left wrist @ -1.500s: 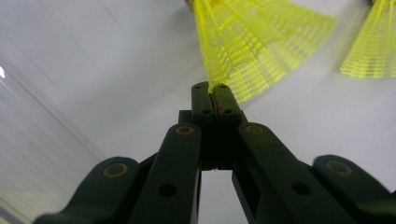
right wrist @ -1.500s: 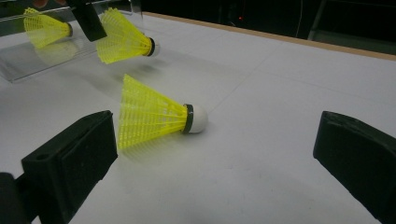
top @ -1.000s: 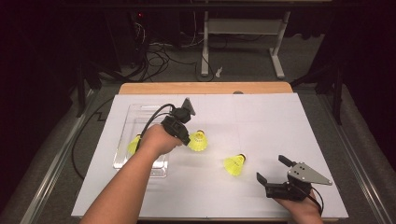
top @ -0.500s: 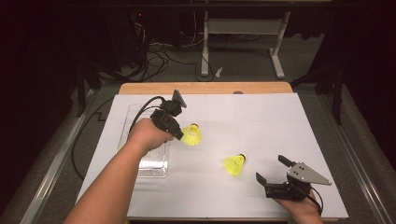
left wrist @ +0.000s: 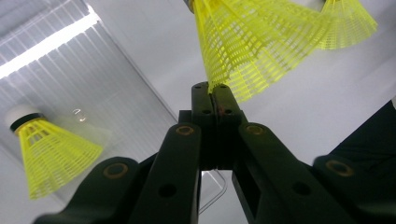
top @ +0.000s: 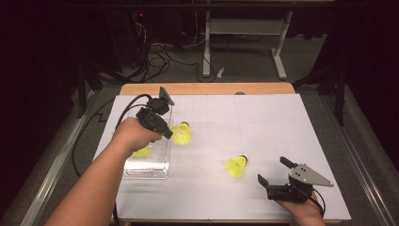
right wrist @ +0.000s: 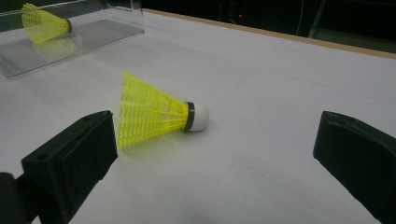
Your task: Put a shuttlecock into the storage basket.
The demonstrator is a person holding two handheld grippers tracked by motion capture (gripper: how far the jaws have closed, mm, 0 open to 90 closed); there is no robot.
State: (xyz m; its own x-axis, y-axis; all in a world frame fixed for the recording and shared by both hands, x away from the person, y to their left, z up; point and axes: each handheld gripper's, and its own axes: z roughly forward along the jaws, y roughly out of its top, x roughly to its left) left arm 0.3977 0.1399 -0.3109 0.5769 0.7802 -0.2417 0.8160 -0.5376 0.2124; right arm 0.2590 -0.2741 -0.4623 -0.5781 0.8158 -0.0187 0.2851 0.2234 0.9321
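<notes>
My left gripper [top: 168,135] is shut on the skirt rim of a yellow shuttlecock [top: 181,133] and holds it above the table, at the right edge of a clear plastic tray [top: 150,173]. In the left gripper view the shut jaws [left wrist: 213,91] pinch the yellow mesh of that shuttlecock [left wrist: 252,51]. A second shuttlecock [top: 140,152] lies in the tray. A third shuttlecock [top: 236,166] lies on its side on the white sheet, just ahead of my open right gripper [top: 273,170]. In the right gripper view it [right wrist: 154,112] lies between and beyond the wide-apart jaws.
The white sheet [top: 263,117] covers the table, with a wooden strip [top: 207,88] along the far edge. A black cable [top: 84,136] trails off the left side from the left gripper. Table legs and cables stand on the dark floor behind.
My left gripper has lifted the shuttlecock off the sheet and carried it left, to the tray's edge. The right gripper and the other two shuttlecocks have not moved.
</notes>
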